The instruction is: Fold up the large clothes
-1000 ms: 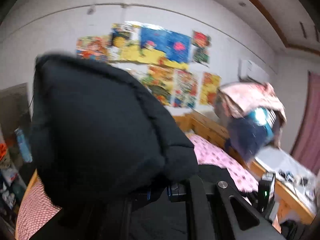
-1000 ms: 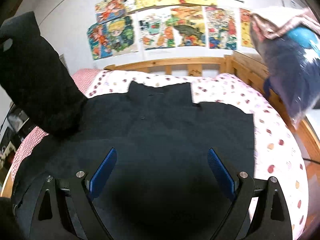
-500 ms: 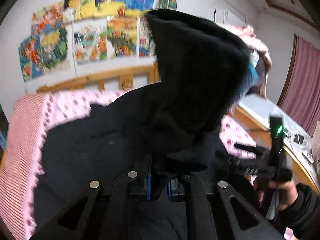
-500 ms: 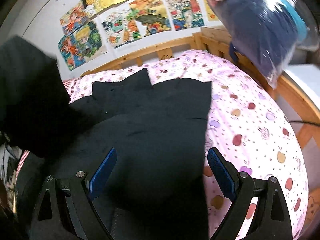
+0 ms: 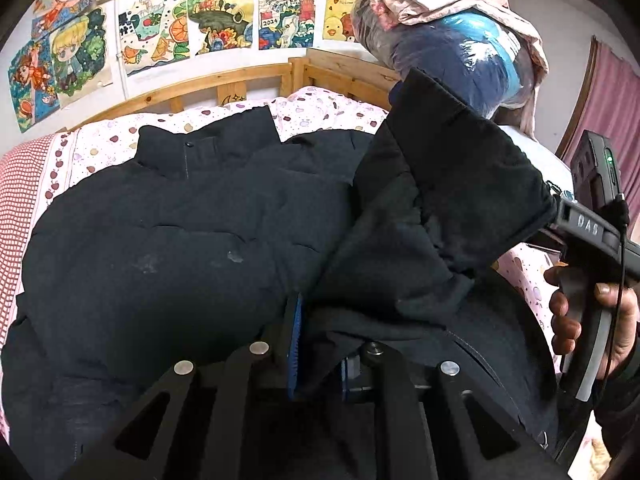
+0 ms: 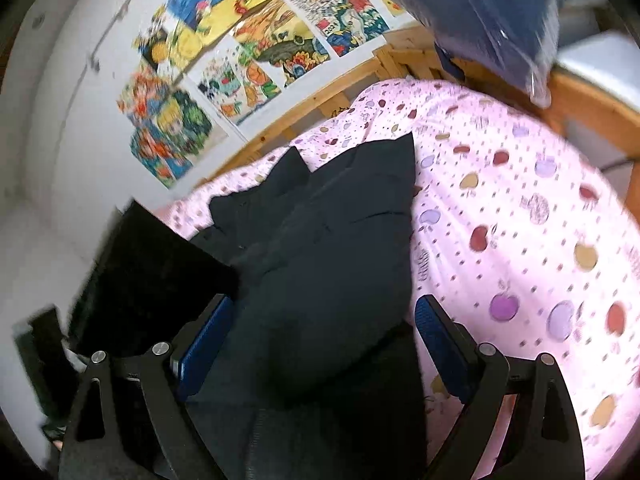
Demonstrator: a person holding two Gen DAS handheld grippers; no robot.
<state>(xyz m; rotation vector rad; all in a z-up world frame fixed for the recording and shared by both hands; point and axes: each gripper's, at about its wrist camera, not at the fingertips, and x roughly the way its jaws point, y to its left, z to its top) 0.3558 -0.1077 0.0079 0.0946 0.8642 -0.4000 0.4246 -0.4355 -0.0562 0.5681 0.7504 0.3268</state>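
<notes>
We've got the black puffer jacket (image 5: 168,248) lying flat on the bed (image 6: 520,240), collar toward the wooden headboard (image 5: 224,84). Sheet is pink with an apple print.

Left tongs (image 5: 316,344) are clamped on the jacket's sleeve (image 5: 452,200); the fabric is pinched between the blue pads (image 5: 295,344). The sleeve is lifted and drapes toward the right side of the jacket body, cuff end raised above the bed.

Right tongs (image 6: 320,344) are spread wide with nothing between the pads, hovering over the jacket's right edge where it meets the sheet. In the left wrist view we see the right tongs' handle with a hand (image 5: 592,320) on the trigger, just beside the raised sleeve.

Right wrist view is motion-blurred. The raised sleeve shows there as a dark mass at the left.

A bagged blue bundle (image 5: 452,48) with a pink cloth over it hangs at the bed's far right corner. Drawings (image 5: 168,28) cover the wall behind the headboard.
</notes>
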